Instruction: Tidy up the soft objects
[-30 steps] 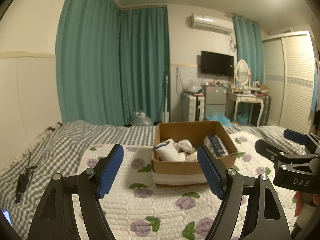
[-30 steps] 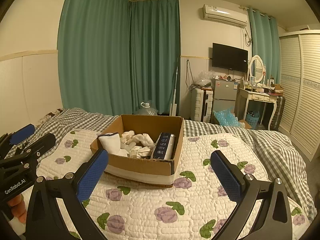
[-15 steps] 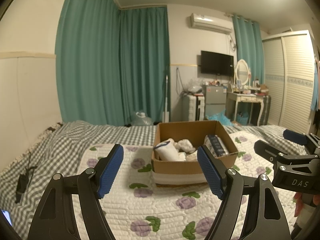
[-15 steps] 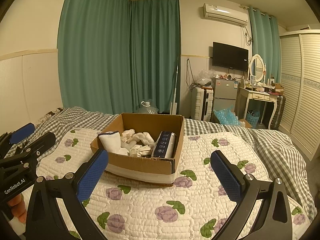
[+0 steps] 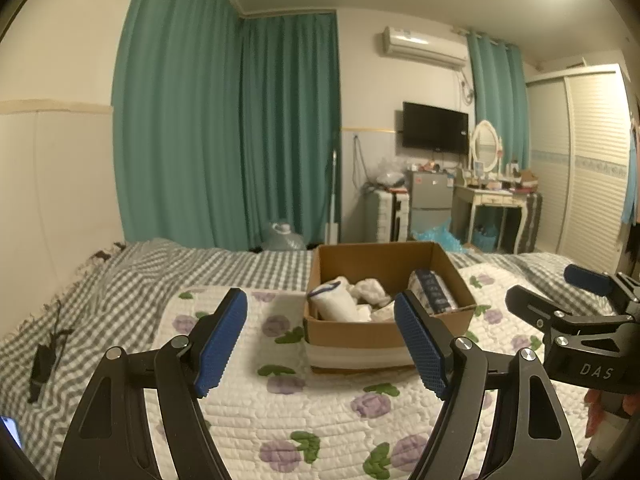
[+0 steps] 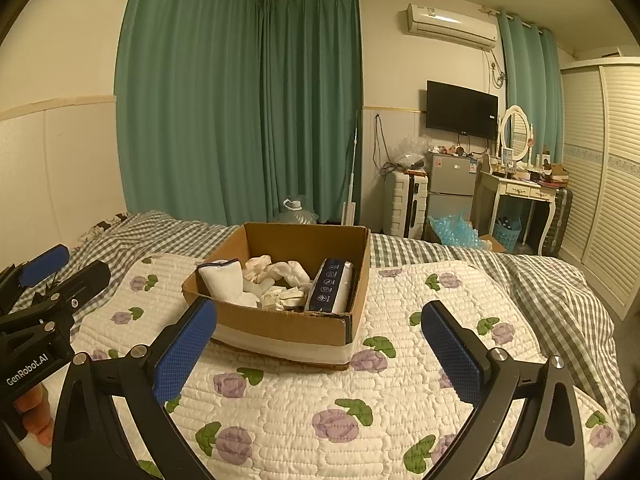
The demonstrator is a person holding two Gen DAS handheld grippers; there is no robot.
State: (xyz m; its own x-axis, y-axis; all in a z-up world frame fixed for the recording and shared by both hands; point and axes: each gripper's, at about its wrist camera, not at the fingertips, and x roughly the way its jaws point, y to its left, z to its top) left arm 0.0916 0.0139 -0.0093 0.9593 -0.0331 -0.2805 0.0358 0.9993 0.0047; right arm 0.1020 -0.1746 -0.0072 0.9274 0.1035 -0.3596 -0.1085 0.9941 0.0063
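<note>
**Both claws wide open above the quilt, box of soft things ahead**

Left wrist view: the left claw (image 5: 320, 338) hangs over the flowered quilt (image 5: 320, 412) with its blue pads spread wide and nothing between them. The cardboard box (image 5: 384, 332) sits on the quilt just beyond, holding a rolled white sock (image 5: 334, 303), crumpled white cloth (image 5: 370, 292) and a dark blue packet (image 5: 434, 292) against its right wall. The right claw (image 5: 560, 300) shows at the right edge.

Right wrist view: the right claw (image 6: 318, 346) is also wide open and empty above the quilt (image 6: 304, 412). The box (image 6: 280, 324) lies ahead, slightly left, with the sock (image 6: 222, 282), cloth (image 6: 280, 274) and packet (image 6: 332, 292) inside. The left claw (image 6: 60, 270) shows at the left edge.
</note>
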